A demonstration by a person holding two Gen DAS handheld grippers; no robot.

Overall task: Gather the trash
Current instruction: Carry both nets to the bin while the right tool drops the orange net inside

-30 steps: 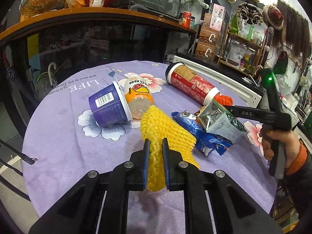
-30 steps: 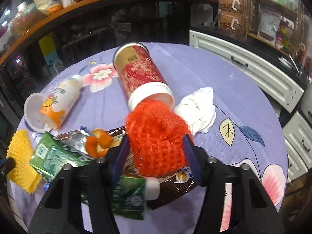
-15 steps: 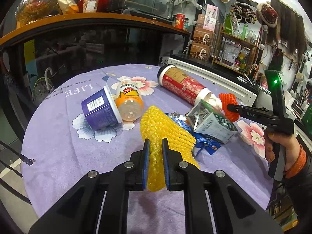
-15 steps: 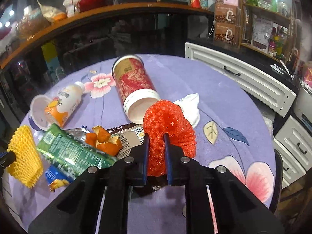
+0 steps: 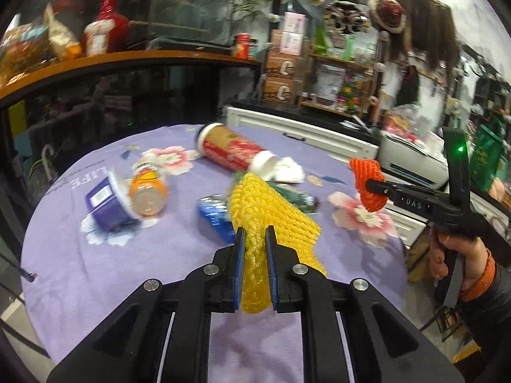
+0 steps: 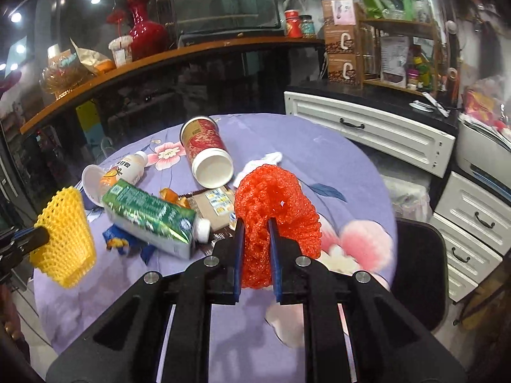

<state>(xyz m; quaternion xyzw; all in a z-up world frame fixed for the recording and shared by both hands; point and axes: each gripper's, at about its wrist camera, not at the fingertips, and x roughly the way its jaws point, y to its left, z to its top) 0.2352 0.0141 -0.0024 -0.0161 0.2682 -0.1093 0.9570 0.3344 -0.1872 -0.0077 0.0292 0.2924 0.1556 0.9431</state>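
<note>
Left gripper [image 5: 254, 239] clamped on a yellow foam net [image 5: 268, 220], held above the near part of the round table [image 5: 80, 255] with its lilac flowered cloth. Right gripper [image 6: 255, 229] clamped likewise on an orange-red foam net [image 6: 276, 204], lifted clear of the cloth over the table's right side. In the left wrist view, right gripper [image 5: 370, 185] at the right, the red net [image 5: 367, 185] pinched at its tip, a hand [image 5: 456, 255] on the handle below a green light. In the right wrist view, left gripper [image 6: 44, 234] at the left edge with the yellow net [image 6: 64, 239] hanging from it.

Rest of the trash on the cloth: red paper tube [image 6: 204, 150] on its side at the far middle, open white end toward the near side; crumpled white tissue [image 6: 262, 162] just right of that opening; small drink bottle [image 6: 126, 170] with an orange label to the left, its base against a purple-and-white cup [image 5: 107, 204] lying on its side. Green carton [image 6: 150, 217] tilted in the middle, white cap to the right, over a blue wrapper [image 6: 124, 242]; orange peel [image 6: 174, 198] and a brown wrapper [image 6: 214, 207] just behind it.

White drawer cabinet [image 6: 367, 131] beyond the table at the right; wooden shelf [image 6: 159, 60] with a red vase [image 6: 143, 32] at the far left.
</note>
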